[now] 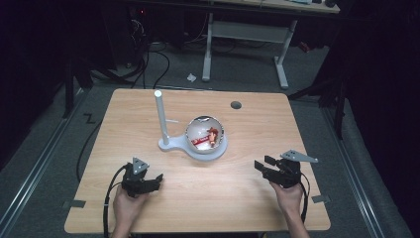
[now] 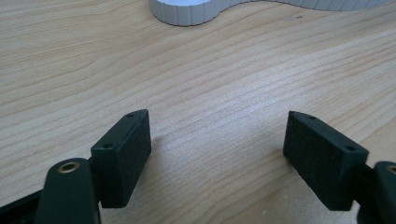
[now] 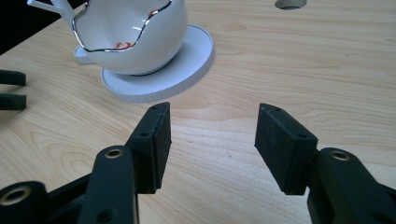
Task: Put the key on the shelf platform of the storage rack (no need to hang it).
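Note:
A white bowl (image 1: 205, 131) with a silver wavy rim stands on a white round base (image 1: 214, 150) at the table's middle; something red and brown lies inside it. A white post (image 1: 161, 116) rises from the same base at its left. My left gripper (image 1: 158, 181) rests at the front left, open, with bare wood between its pads (image 2: 123, 154). My right gripper (image 1: 262, 166) is at the front right, open too, facing the bowl (image 3: 133, 35) and base (image 3: 187, 65). Its pads (image 3: 156, 142) hold nothing.
The wooden table (image 1: 247, 198) has a round cable hole (image 1: 236, 105) at the back right. Behind the table stand a white desk frame (image 1: 245, 34) and cables on the grey floor. In the right gripper view the left gripper's jaw tips (image 3: 11, 88) show at the far left.

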`<action>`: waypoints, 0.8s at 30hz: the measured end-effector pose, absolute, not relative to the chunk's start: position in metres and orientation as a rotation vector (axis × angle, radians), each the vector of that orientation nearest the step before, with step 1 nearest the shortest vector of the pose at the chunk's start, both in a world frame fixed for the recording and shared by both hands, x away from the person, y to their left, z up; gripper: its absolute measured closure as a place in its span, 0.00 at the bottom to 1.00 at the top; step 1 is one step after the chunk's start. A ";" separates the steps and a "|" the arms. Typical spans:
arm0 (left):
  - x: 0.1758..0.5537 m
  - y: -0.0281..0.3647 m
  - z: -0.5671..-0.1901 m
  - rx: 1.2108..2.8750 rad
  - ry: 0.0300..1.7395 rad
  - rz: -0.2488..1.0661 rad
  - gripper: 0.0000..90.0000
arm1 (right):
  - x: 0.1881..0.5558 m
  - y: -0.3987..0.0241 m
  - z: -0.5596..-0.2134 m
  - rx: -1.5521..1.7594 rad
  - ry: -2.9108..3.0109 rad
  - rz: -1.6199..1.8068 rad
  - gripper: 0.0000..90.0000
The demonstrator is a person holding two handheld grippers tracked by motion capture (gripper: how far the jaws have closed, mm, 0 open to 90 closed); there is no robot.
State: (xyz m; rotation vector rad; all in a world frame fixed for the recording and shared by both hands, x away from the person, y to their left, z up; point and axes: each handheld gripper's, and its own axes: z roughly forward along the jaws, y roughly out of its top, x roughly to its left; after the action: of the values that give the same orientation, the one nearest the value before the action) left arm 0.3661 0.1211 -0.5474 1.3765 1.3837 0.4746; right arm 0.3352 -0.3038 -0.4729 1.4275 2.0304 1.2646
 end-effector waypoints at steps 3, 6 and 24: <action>0.366 0.121 -0.547 1.376 1.384 0.475 0.26 | 0.337 -0.303 -0.477 1.434 2.039 1.247 0.51; 0.366 0.121 -0.547 1.377 1.384 0.475 0.26 | 0.338 -0.302 -0.482 1.438 2.043 1.234 0.51; 0.366 0.121 -0.547 1.378 1.384 0.475 0.26 | 0.342 -0.300 -0.509 1.480 2.056 1.137 0.51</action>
State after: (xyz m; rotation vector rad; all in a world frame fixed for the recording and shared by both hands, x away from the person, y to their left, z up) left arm 0.3660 0.1211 -0.5473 1.3780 1.3843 0.4748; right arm 0.3424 -0.2998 -0.5092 1.4804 2.0563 1.1372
